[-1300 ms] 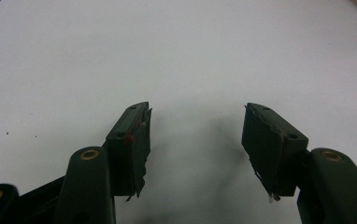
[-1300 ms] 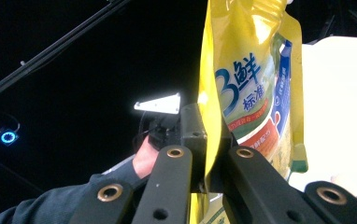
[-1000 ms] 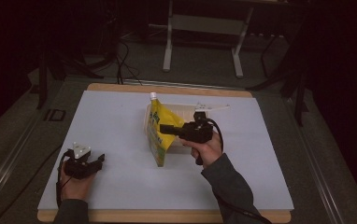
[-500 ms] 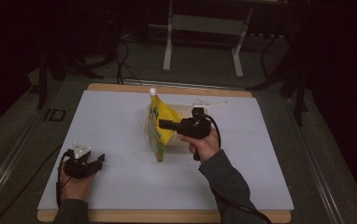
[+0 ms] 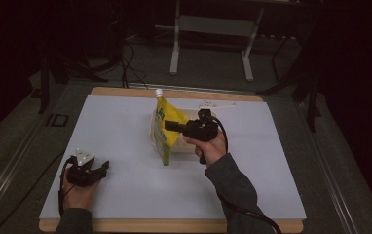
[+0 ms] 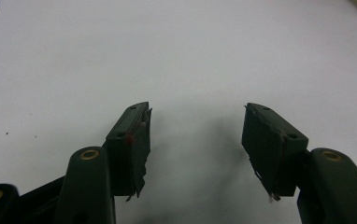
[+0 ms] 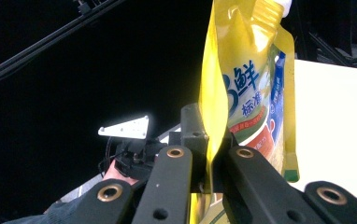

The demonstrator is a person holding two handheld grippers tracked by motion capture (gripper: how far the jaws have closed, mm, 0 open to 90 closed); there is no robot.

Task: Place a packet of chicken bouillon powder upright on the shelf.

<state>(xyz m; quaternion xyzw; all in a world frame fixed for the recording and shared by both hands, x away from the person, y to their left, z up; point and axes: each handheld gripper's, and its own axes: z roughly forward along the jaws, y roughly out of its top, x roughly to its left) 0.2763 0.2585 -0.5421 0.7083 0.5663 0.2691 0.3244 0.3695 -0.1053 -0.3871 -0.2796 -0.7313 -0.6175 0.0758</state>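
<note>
Holding a yellow spouted pouch (image 5: 164,130) upright at the centre of the high view, the right gripper (image 5: 170,126) is clamped on the pouch's side edge.

In the right gripper view the jaws pinch a thin yellow seam, with the pouch (image 7: 249,93) rising above them and its white cap at the top edge; its base appears to rest on the white bench (image 5: 125,141). The left gripper (image 5: 105,167) sits at the lower left, well apart, jaws spread over bare bench — holding nothing. The risk is that the grip catches only a narrow fold of slick film — a tug or tilt could let the pouch slip free, sag or topple sideways, with no second gripper near to steady it.
</note>
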